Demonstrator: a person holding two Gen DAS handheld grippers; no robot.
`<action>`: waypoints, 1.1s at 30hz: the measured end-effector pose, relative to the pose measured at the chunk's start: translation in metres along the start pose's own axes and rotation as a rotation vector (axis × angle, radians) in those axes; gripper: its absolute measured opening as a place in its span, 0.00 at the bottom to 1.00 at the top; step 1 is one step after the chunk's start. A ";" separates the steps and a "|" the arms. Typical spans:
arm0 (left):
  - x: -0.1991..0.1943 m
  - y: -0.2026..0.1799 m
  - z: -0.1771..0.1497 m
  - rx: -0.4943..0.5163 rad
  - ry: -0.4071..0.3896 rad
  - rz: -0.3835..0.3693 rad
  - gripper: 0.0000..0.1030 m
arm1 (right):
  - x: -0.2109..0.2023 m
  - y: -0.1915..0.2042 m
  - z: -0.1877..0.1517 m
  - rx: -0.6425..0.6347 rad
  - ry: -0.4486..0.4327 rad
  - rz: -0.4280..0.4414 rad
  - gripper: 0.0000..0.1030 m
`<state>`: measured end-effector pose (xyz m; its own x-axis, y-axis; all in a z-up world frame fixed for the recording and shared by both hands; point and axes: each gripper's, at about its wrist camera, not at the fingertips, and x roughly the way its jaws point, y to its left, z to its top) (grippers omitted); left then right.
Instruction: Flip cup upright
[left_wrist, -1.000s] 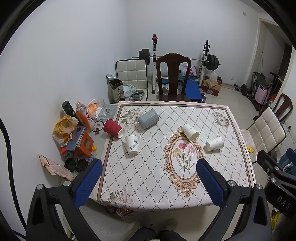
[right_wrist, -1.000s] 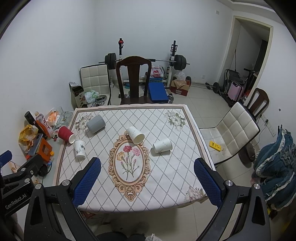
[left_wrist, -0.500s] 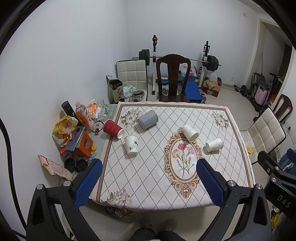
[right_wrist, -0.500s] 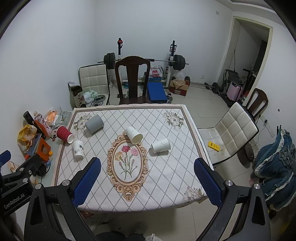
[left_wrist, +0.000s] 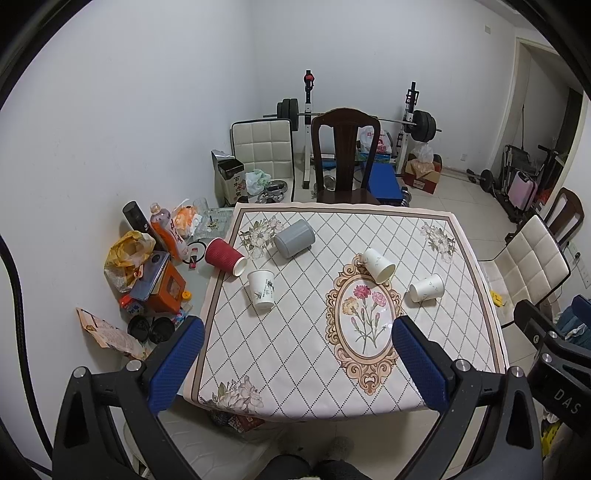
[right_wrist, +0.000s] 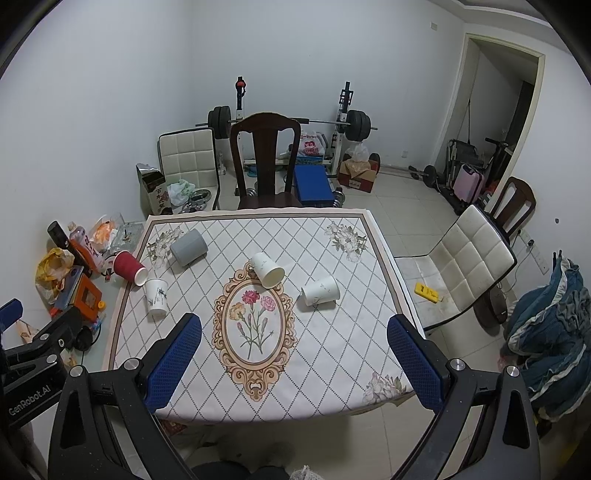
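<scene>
A: Cups were everywhere on the surface, none of them standing mouth up. A red ribbed cup lay on its side at the far left edge, a grey cup lay near it, and two white paper cups lay tipped by the floral medallion, one at its top edge and one to its right. A fifth, a printed white cup, looked to be standing mouth down.

B: How would they handle?

A: The paper ones looked light and thin-walled, easy to crush or send rolling. I'd have pinched gently across the side wall near the middle, not at the soft rim. The grey one seemed stiffer, maybe slicker.

B: Anything inside them?

A: The mouths I could see looked empty; no liquid showed on the cloth.

B: And the tools?

A: The left hand-held gripper and right hand-held gripper both hung above the near edge, fingers spread wide, gripping nothing, well apart from every cup.
</scene>
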<state>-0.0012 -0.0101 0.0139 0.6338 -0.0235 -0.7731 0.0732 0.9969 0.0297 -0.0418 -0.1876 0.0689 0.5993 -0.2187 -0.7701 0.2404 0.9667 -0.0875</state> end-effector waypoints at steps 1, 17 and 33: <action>0.000 -0.001 0.000 0.000 -0.001 0.001 1.00 | 0.000 0.000 0.000 0.000 0.000 -0.001 0.99; 0.000 -0.003 -0.002 -0.010 0.012 0.003 1.00 | -0.001 0.001 0.000 0.000 0.004 0.002 0.99; 0.099 0.018 -0.038 -0.080 0.179 0.171 1.00 | 0.097 0.000 -0.031 -0.009 0.180 0.076 0.99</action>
<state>0.0338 0.0086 -0.0862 0.4846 0.1523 -0.8614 -0.0886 0.9882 0.1249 -0.0076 -0.2049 -0.0259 0.4688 -0.1190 -0.8752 0.1926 0.9808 -0.0301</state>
